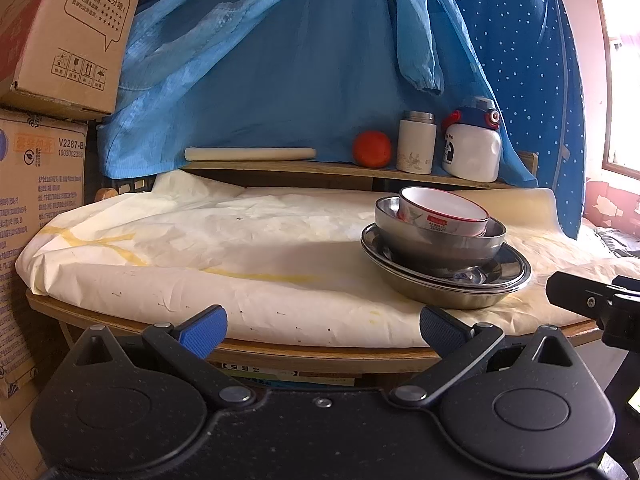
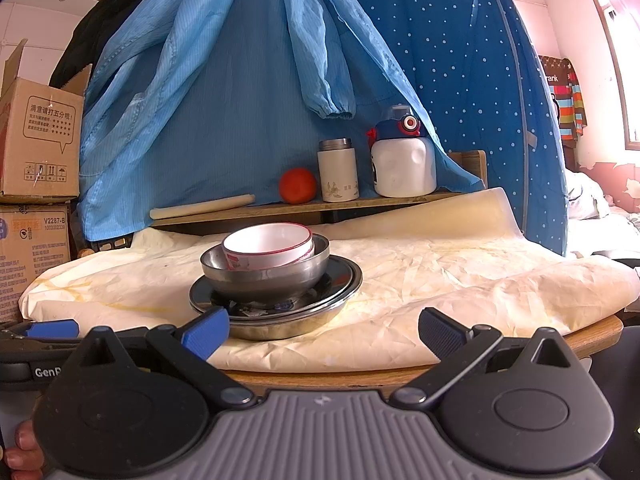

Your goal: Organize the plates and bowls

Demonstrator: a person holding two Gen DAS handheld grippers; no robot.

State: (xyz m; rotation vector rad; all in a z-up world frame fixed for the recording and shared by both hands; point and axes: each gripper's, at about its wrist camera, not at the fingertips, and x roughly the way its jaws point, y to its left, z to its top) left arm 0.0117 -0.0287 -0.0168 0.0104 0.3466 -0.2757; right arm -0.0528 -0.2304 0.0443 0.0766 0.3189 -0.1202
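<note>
Sorting judged complete: ceramic bowl (image 2: 267, 245) nested in steel bowl (image 2: 264, 276) upon stacked steel plates (image 2: 280, 320); left gripper (image 1: 323, 330) and right gripper (image 2: 324, 330) held spread, empty, before the stack.

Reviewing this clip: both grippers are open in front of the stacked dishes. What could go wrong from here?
1. The white bowl sits tilted inside the steel bowl; a nudge may tip or rattle it.
2. The steel plates rest on a wrinkled table cover, so pushing the stack may drag or bunch it.
3. The right hand-held gripper and left hand-held gripper are close together near the table edge and may collide if both reach for the stack.
</note>
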